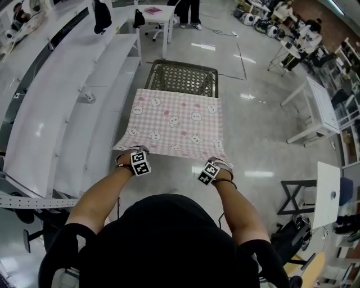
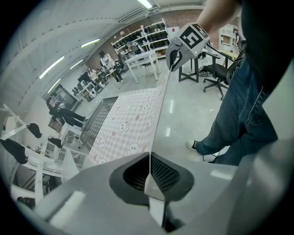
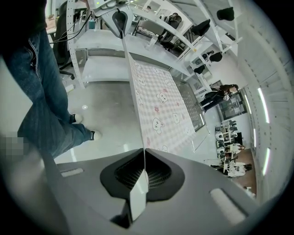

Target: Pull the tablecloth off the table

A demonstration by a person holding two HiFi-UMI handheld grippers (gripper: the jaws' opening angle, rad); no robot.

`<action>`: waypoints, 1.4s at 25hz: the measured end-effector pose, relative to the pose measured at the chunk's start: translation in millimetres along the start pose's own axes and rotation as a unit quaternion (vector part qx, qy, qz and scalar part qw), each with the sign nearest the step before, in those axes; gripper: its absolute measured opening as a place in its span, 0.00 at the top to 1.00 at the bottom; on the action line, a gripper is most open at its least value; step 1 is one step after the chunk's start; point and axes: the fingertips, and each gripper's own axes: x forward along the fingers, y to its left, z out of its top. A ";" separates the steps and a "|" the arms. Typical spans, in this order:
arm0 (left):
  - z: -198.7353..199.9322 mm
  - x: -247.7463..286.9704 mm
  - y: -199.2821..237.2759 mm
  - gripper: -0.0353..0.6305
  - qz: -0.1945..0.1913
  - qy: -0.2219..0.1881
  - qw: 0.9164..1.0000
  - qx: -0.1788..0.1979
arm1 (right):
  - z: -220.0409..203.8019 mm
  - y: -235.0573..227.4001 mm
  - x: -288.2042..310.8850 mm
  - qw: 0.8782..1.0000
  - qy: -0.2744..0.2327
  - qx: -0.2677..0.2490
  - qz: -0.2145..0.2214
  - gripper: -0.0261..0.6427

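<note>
Your left gripper and right gripper each pinch a near corner of the tablecloth. That keeps it taut and level, so it slides evenly. It hangs mostly off the table, with only the far edge resting there.

Open floor to the right; benches crowd the left.

Wire-mesh table stands dead ahead. The pink checked tablecloth is stretched from it toward the person and blocks the straight line in. On the left, long white benches run just beside the table and leave only a narrow gap. On the right, the bare grey floor gives a wide passage, with a white desk well apart. Nearer on the right stand a black frame stand and a white panel. Behind the mesh table is a small white table, with floor between them.
</note>
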 end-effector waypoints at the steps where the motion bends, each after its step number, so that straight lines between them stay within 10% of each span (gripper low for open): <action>1: -1.2 -2.4 -2.1 0.94 -0.001 -0.002 1.000 0.003 | 0.0 2.5 -3.4 1.000 0.002 0.005 -0.001 0.92; 35: -44.1 -57.7 -53.3 0.94 -0.018 -0.023 0.999 0.028 | 13.5 86.6 -67.6 1.000 0.006 0.003 -0.017 0.92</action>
